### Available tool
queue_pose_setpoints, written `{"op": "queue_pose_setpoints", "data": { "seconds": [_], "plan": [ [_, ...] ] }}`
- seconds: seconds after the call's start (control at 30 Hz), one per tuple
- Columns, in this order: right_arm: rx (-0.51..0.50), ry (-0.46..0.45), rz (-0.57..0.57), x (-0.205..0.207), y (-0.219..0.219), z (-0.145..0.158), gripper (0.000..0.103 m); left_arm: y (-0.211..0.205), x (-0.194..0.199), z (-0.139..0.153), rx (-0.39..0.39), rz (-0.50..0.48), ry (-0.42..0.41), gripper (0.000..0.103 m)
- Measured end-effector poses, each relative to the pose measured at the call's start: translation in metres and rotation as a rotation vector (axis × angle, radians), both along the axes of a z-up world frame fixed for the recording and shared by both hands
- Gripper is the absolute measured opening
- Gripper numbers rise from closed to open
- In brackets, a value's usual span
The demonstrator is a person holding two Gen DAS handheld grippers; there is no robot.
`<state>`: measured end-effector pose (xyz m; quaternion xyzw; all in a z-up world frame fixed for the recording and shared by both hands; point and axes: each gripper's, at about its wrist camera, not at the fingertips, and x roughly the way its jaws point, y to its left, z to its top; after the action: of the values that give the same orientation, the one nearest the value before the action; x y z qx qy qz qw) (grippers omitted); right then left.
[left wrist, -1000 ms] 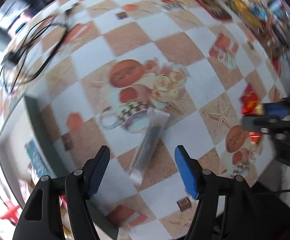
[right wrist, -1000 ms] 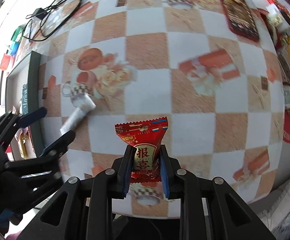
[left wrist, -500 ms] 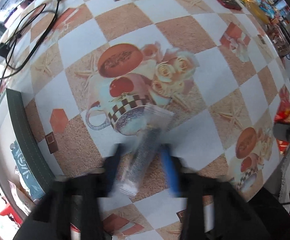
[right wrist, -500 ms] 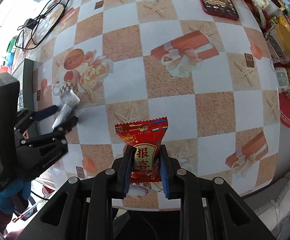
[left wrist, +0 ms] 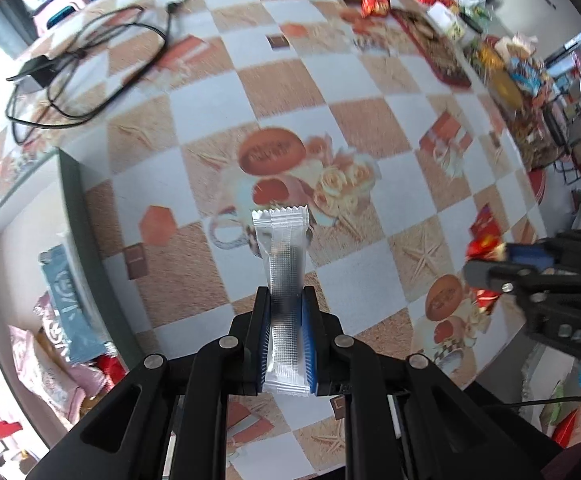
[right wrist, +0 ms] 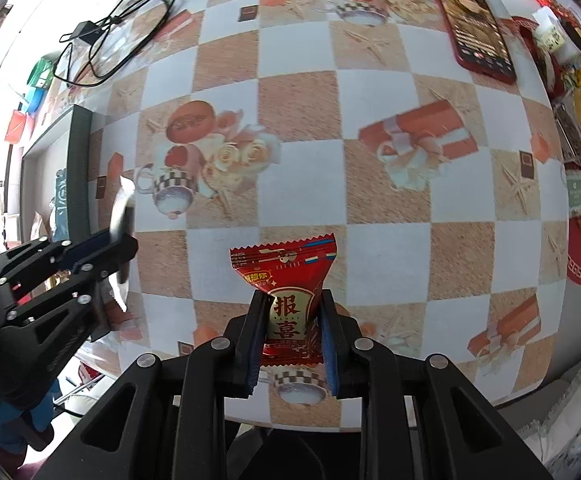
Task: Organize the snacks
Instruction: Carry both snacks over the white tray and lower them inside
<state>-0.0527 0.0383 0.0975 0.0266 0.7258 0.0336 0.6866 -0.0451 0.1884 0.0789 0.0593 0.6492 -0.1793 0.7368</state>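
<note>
The lower end of the silver sachet (left wrist: pixel 284 280) is hidden between the left gripper's (left wrist: pixel 285 344) blue fingers (left wrist: pixel 309 344), and in the right wrist view the sachet is smeared to a pale streak. The box (left wrist: pixel 72 200) left of the sachet is cut off by the picture's edge, and the packets inside it are partly hidden behind its dark rim. Snacks (left wrist: pixel 502 68) on the table (left wrist: pixel 290 80) far right of the sachet are blurred beyond telling. The print on the red packet (right wrist: pixel 290 304) is partly covered.
</note>
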Motion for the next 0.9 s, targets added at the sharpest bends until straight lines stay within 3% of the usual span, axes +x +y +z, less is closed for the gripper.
{"op": "queue_pose_setpoints", "data": {
  "seconds": [0.23,0.47,0.9],
  "plan": [
    [0.006,-0.014,0.048,0.009,0.022,0.005,0.026,0.039,-0.004,0.026,-0.031,0.083,-0.042,0.016],
    [0.017,-0.019,0.139,0.017,0.061,0.005,0.026,0.063,0.007,0.028,-0.024,0.173,-0.066,0.016],
    [0.04,-0.018,0.341,0.035,0.166,0.001,0.026,0.144,-0.008,0.031,0.007,0.347,-0.077,0.016]
  ]
}}
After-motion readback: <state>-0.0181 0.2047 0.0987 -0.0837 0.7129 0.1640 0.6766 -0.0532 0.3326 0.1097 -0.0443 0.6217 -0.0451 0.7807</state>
